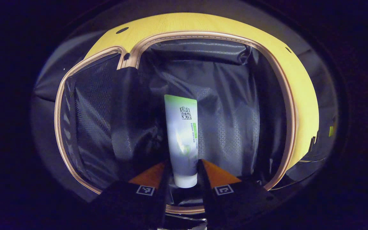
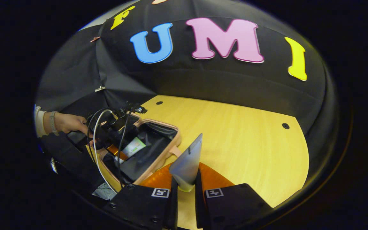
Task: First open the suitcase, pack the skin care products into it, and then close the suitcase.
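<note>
Suitcase point(image 1: 85, 127) interior, seen in the left gripper view: dark patterned lining, a pale pink rim, and a mesh-fronted lid half at the left. Yellow wooden table point(image 1: 203, 25) curves around the far and right sides of the case. At the centre, the left gripper point(image 1: 185, 172) holds a green-and-white tube point(image 1: 181, 134), both fingers pressed on its lower end near the white cap. The tube's long axis runs straight away from the camera, cap toward the gripper, flat crimped end pointing toward the far wall of the case, over the lining. Dark printed characters sit near its far end, with finer print below, too small to make out.

In the right gripper view, a hand point(image 2: 67, 123) with a wristband at the far left holds the other gripper over the open suitcase point(image 2: 171, 140), where the green-and-white tube point(image 2: 133, 147) shows inside the opening. To the right of the case, the right gripper point(image 2: 186, 183) is closed on a silver-grey tube point(image 2: 187, 163), its fingers pressing the lower end. This tube stands tilted, its flat crimped end pointing up and slightly right, above the bare yellow table point(image 2: 251, 143). No writing can be made out on it.
</note>
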Demonstrator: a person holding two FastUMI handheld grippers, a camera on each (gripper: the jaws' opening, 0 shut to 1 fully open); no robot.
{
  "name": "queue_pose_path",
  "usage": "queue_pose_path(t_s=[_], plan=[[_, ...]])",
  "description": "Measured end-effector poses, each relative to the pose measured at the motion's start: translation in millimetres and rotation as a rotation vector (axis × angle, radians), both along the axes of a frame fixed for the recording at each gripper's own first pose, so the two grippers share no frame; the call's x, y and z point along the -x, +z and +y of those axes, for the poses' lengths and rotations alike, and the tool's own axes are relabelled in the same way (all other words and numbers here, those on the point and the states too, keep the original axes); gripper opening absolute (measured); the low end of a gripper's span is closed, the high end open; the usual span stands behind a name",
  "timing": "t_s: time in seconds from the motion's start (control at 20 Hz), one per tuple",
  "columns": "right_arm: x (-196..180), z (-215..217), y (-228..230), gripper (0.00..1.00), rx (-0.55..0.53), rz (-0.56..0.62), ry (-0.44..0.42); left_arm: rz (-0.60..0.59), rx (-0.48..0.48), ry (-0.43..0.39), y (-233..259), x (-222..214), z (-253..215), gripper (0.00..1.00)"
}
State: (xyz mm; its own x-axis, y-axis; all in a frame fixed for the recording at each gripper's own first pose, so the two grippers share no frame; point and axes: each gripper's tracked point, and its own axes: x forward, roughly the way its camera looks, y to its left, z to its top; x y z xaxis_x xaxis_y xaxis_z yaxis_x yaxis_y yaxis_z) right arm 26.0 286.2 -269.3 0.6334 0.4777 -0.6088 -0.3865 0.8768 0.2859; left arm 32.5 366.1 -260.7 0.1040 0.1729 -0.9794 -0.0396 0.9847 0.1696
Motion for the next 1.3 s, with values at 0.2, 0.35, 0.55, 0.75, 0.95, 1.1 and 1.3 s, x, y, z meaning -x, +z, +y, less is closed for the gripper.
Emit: queue_pose_path(t_s=[0.2, 0.35, 0.55, 0.75, 0.95, 1.1, 1.3], plan=[[15.4, 79.5, -20.1, 0.26, -0.047, 0.218, 0.086, -0.243, 0.013, -0.158, 54.5, -10.0, 4.7, 0.86], [23.9, 133.3, -38.8, 0.27, -0.093, 0.396, 0.127, -0.446, -0.018, -0.147, 107.5, -14.1, 30.2, 0.9], [27.0, 176.7, -89.1, 0.27, -0.024, 0.61, 0.09, -0.573, -0.075, 0.019, 153.5, 8.7, 89.9, 0.9], [39.8, 185.0, -132.5, 0.28, 0.096, 0.755, 0.01, -0.604, -0.218, 0.217, 199.1, 56.8, 152.6, 0.91], [47.4, 187.4, -147.2, 0.3, 0.141, 0.772, -0.048, -0.625, -0.229, 0.346, 217.5, 77.2, 189.6, 0.89], [53.1, 202.9, -136.6, 0.54, 0.056, 0.745, -0.013, -0.651, -0.275, 0.396, 219.6, 72.5, 213.3, 0.89], [50.1, 209.1, -81.7, 0.98, -0.011, 0.54, 0.078, -0.7, -0.326, 0.444, 229.3, 61.7, 242.1, 0.89]])
